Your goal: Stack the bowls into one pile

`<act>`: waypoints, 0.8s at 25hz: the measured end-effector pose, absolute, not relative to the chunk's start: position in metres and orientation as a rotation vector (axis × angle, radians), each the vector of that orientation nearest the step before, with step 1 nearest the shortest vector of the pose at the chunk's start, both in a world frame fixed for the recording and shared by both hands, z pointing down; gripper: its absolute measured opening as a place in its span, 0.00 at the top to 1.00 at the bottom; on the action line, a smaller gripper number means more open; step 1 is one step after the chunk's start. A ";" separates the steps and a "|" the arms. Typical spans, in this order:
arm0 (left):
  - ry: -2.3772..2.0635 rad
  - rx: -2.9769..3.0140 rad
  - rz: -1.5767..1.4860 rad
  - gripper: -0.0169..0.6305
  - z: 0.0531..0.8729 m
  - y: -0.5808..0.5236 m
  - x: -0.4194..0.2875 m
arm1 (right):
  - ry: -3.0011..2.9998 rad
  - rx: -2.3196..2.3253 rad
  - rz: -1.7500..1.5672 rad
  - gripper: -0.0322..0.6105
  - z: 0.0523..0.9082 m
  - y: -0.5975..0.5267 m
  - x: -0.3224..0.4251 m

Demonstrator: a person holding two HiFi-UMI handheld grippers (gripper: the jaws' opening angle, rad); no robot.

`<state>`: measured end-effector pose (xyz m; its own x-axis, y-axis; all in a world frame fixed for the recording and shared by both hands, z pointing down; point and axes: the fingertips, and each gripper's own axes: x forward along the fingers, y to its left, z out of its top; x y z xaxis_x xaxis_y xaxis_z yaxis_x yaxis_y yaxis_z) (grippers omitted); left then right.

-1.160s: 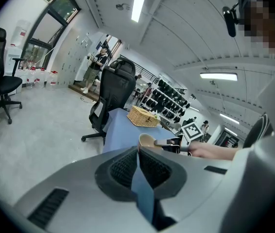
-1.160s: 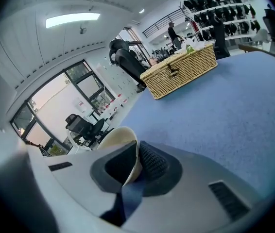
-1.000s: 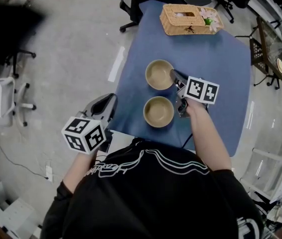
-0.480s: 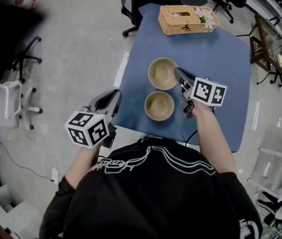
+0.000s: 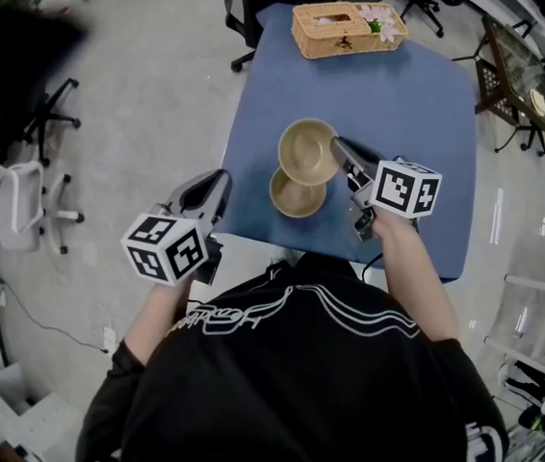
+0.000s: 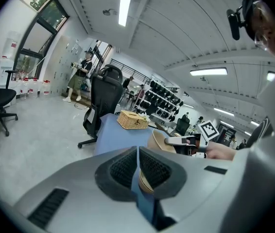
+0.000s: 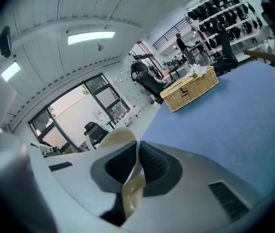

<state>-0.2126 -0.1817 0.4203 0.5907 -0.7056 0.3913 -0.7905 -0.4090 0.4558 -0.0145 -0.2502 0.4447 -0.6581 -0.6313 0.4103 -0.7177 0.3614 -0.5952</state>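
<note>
Grey jaws of the left gripper sit closed on nothing beside the blue surface, where one tan bowl rests, while the second tan bowl, raised and partly overlapping it, is pinched by the rim in the right gripper.

— How's the light?
— Bright and even. A ceiling strip light glares white; the window is washed out. Shadows on the counter are faint.
— Sharpness?
— Head view crisp. Both gripper views bulge, with black corners; the right claw up close looks soft.
</note>
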 end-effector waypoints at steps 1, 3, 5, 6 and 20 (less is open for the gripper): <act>-1.182 2.209 0.181 0.92 0.421 -0.180 -0.212 | -2.503 1.238 1.173 0.88 0.444 -0.246 -0.014; -1.181 2.207 0.181 0.92 0.421 -0.177 -0.210 | -2.504 1.226 1.155 0.88 0.444 -0.238 -0.012; -1.186 2.206 0.179 0.92 0.421 -0.174 -0.209 | -2.503 1.211 1.144 0.88 0.446 -0.229 -0.011; -1.189 2.204 0.178 0.92 0.422 -0.171 -0.208 | -2.503 1.200 1.140 0.88 0.447 -0.225 -0.011; -1.209 2.168 0.182 0.92 0.429 -0.153 -0.207 | -2.441 1.115 1.170 0.88 0.486 -0.196 -0.022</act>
